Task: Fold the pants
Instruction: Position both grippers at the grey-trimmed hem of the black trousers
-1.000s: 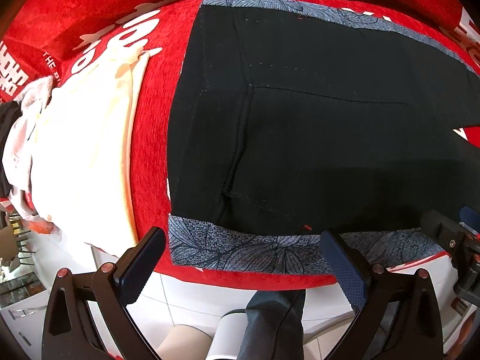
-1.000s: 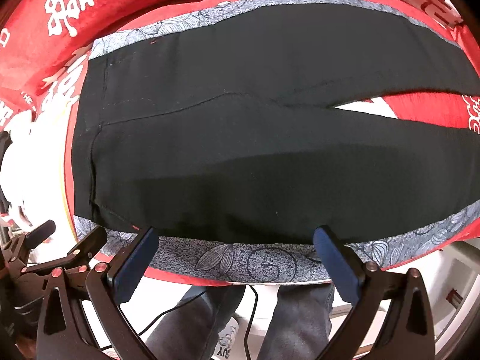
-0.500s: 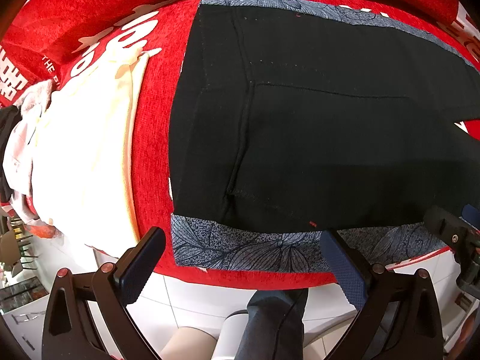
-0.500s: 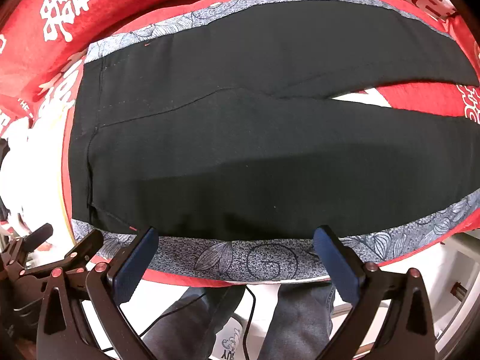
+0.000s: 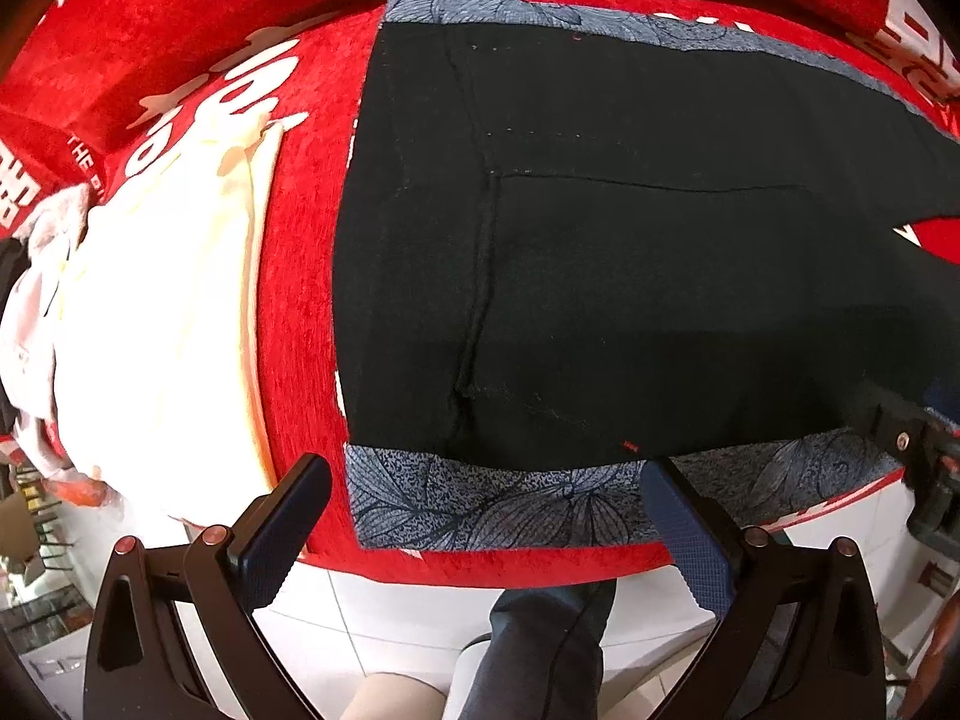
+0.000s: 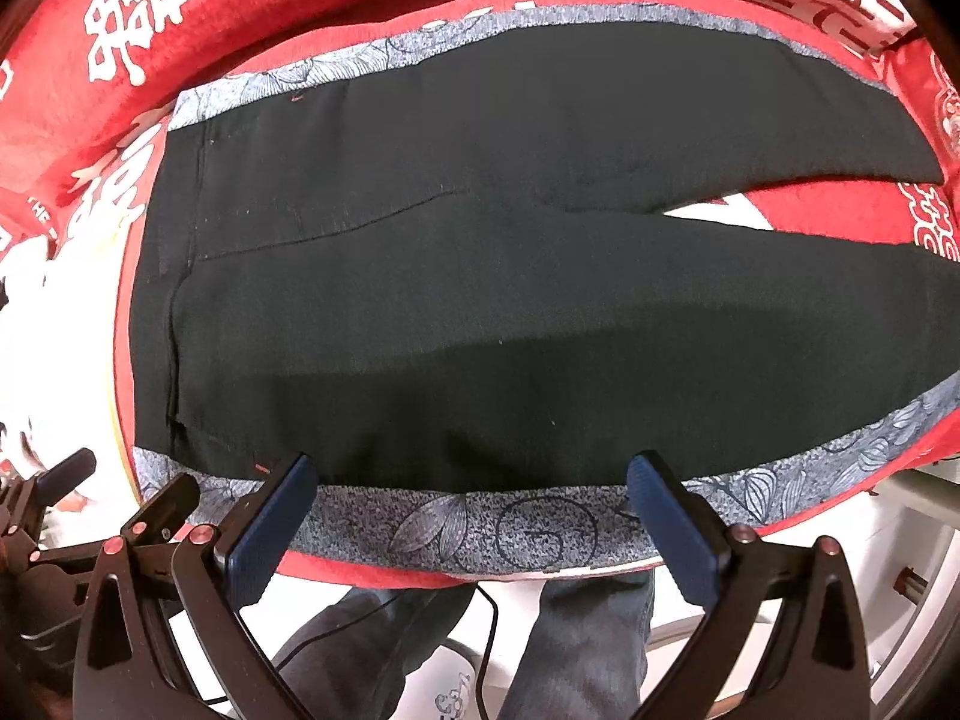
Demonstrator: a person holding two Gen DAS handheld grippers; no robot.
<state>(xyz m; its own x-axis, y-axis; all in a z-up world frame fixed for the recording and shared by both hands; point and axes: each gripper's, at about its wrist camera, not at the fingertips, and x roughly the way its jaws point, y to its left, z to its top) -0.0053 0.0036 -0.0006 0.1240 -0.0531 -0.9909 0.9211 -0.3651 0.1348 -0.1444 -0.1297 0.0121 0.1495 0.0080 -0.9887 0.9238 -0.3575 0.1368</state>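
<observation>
Nothing shifted; both jaws wide, empty.

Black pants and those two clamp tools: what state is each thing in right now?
Black pants: spread flat, unfolded, legs apart at the far end.
Left tool: open, holding nothing, at the near side edge of the pants.
Right tool: open, holding nothing, at the same edge.
Cream cloth: lying beside the waistband.
Red cover: spread under everything.

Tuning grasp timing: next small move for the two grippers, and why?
Probably ease both forward and down onto the near patterned edge of the pants. Left gripper and right gripper are open, empty; pants lie flat, unfolded.
</observation>
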